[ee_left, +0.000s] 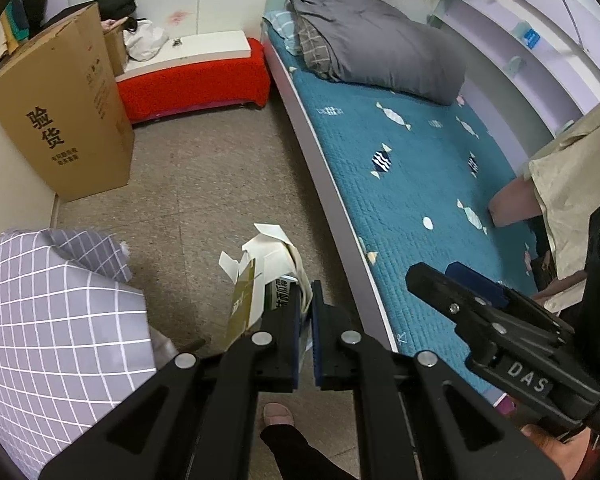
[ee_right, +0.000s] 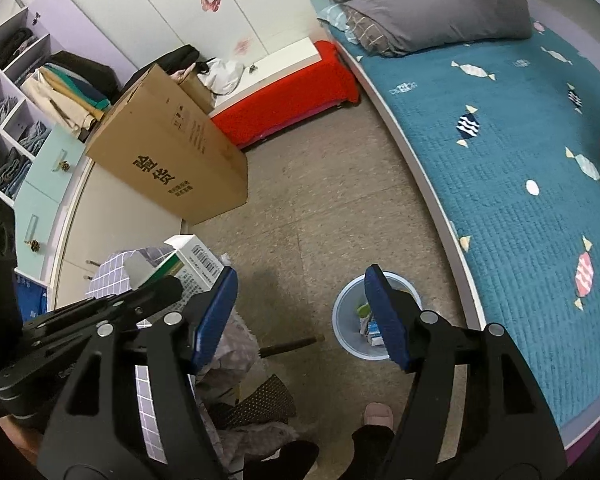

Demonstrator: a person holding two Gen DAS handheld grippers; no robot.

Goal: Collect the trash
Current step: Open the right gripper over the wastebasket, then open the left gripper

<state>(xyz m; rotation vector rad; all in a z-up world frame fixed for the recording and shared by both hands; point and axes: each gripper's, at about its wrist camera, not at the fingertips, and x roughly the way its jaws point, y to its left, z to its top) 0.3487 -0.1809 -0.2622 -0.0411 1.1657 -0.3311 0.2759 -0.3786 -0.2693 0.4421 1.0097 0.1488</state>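
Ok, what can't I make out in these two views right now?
- Left wrist: the round blue waste bin is not in view, so carton-to-bin alignment is unknown.
- Left wrist: lower part of the crumpled white paper carton, hidden by the left gripper.
- Right wrist: bin contents, partly hidden by a finger of the right gripper and too small.

We see a torn white-and-green carton (ee_left: pixel 268 276) held aloft, and a pale blue bin (ee_right: pixel 342 334) of litter on the floor (ee_right: pixel 320 208) beside the bed edge.
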